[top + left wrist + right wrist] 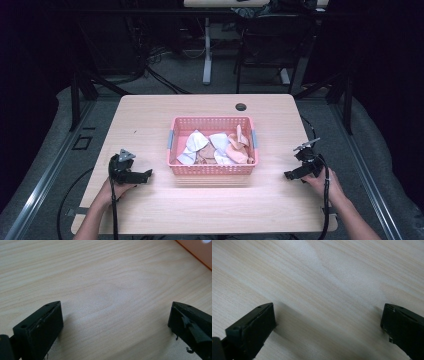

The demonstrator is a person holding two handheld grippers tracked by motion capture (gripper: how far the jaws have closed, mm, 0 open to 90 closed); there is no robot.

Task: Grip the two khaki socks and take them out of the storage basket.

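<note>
Light wooden table [150, 120], rectangular, pale grain running along its length. Small dark round hole [241, 106] near the far edge, just right of the middle. Pink plastic basket [175, 131] with latticed walls at the table's centre, nearer the far edge than the near one, square to the edges. Left gripper [145, 174] resting low near the left edge, well apart from the basket. Right gripper [289, 175] resting low near the right edge, likewise apart. Bare wood along the near edge and at all four corners.

basket [212, 169] mid-table [150, 115], cloths [215, 147] inside (heaped)
</note>
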